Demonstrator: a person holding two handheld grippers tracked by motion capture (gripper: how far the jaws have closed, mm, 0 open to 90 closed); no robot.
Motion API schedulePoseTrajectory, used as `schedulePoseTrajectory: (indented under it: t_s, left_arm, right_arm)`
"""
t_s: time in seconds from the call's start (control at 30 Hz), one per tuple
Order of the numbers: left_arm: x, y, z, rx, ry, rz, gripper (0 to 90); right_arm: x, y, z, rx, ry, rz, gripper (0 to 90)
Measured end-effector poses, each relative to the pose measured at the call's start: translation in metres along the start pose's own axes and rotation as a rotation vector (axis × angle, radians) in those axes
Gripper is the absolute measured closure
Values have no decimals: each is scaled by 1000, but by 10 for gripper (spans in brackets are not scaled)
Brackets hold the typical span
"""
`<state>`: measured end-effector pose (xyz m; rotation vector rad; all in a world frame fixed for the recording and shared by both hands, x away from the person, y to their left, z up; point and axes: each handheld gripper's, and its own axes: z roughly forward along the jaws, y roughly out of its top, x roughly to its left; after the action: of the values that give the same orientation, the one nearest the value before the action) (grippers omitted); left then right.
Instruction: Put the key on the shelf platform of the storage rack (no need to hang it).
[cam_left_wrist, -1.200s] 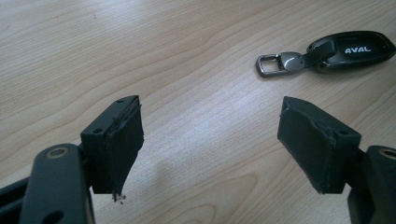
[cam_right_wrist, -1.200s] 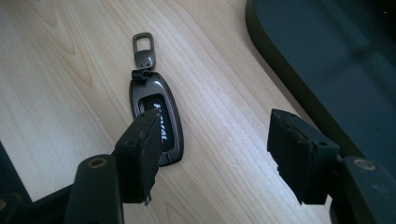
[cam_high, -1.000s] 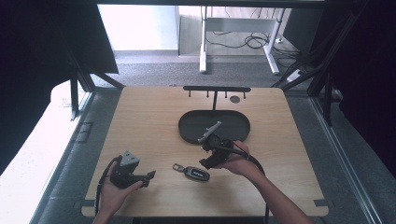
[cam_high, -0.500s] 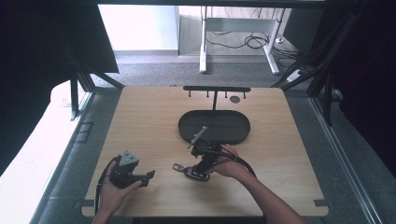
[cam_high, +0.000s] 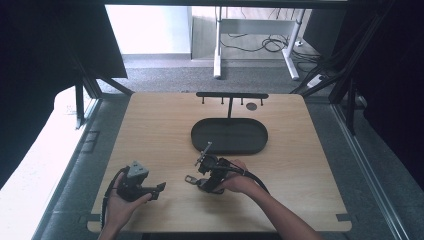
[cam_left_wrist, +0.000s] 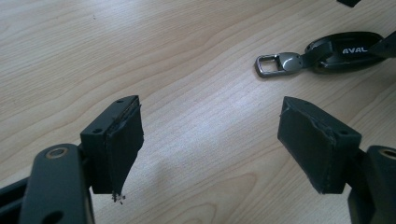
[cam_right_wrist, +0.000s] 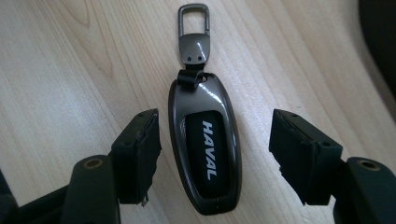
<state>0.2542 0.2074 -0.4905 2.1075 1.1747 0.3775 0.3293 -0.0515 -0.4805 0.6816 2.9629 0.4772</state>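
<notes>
The right gripper (cam_right_wrist: 212, 158) has its black jaws spread wide to either side of a car key fob (cam_right_wrist: 205, 144), touching neither flank. The fob is a glossy, dark-grey oval shell with a black insert lettered HAVAL (white, running lengthwise) and a brushed metal clip (cam_right_wrist: 194, 35) at its far end; it lies flat on the pale wood-grain table (cam_high: 160, 125). The left gripper (cam_left_wrist: 210, 140) also stands open over bare wood, the fob ahead of it. Beyond the fob, a matte black oval tray (cam_high: 229, 136) lies before a thin black rack (cam_high: 232, 96).
</notes>
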Motion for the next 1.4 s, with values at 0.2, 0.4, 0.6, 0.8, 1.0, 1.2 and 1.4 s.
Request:
schedulePoseTrajectory:
  t_s: [0.2, 0.4, 0.6, 0.8, 1.0, 1.2, 1.4]
  left_arm:
    - [1, 0, -1, -1, 1, -1, 225]
    - [1, 0, 0, -6, 1, -10, 226]
    - [0, 0, -1, -8, 2, -8, 226]
    - [0, 0, -1, -7, 1, -5, 226]
    - [0, 0, -1, -8, 3, -6, 226]
    - [0, 0, -1, -11, 5, -10, 226]
    - [-2, 0, -1, -10, 5, -11, 226]
  right_arm:
    - [-2, -3, 17, 33, 5, 0, 347]
    - [-2, -2, 24, 53, 11, -2, 369]
    - [-1, -2, 26, 66, 15, -5, 408]
    - [-1, -3, 25, 68, -1, -21, 476]
    - [-2, -2, 24, 76, 2, -7, 494]
    - [-9, -4, 12, 43, -4, 6, 496]
    - [-10, -2, -1, 30, -6, -1, 496]
